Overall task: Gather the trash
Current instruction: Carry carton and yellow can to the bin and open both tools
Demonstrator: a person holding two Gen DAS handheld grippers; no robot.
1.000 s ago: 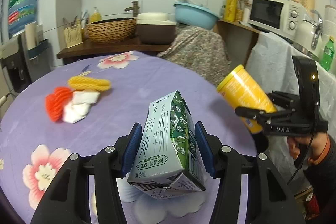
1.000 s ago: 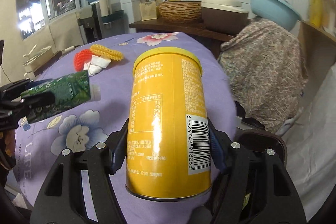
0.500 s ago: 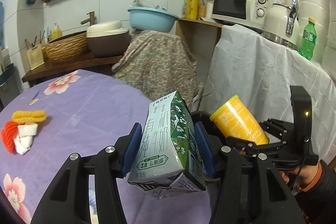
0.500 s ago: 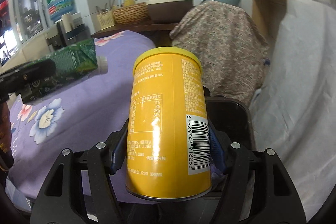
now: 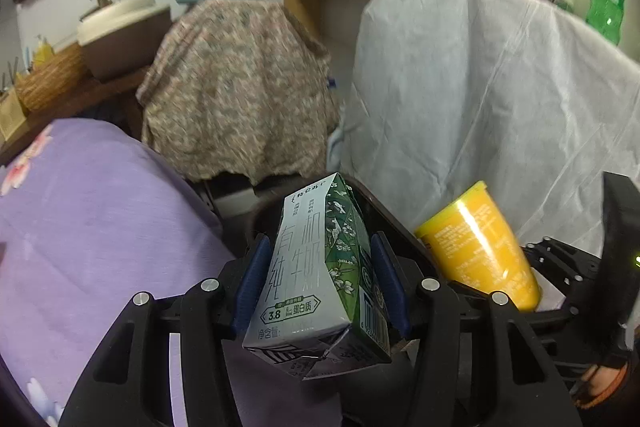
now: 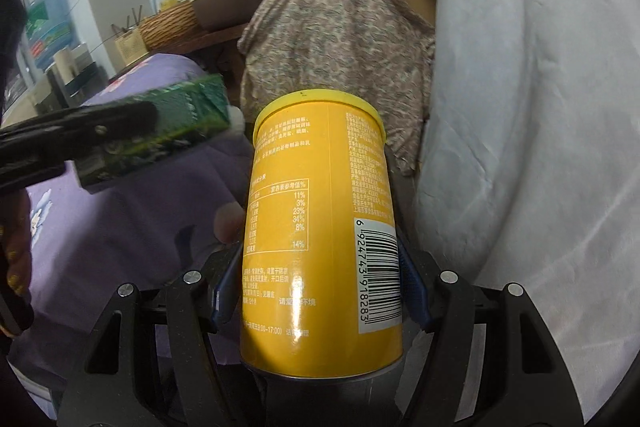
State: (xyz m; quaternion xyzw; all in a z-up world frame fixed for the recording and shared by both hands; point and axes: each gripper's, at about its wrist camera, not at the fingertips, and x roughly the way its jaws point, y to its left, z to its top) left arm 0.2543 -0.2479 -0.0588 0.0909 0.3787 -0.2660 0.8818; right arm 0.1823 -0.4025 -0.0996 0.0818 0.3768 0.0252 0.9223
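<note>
Both items have been swung off the counter [image 5: 92,227] toward a dark bin [image 5: 384,215]: carton [image 5: 316,279] clamped in the left hand-held gripper [image 5: 320,287], can [image 6: 320,247] in the right hand-held gripper [image 6: 320,303]; dropping is judged next.

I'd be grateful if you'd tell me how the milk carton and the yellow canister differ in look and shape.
The milk carton is a flat-sided box, green and white; the yellow canister is a round cylinder, all yellow with a lid. The carton's base is crumpled and dented; the canister looks undented. Both are clamped between blue pads, the carton in the left gripper, the canister in the right gripper.
</note>
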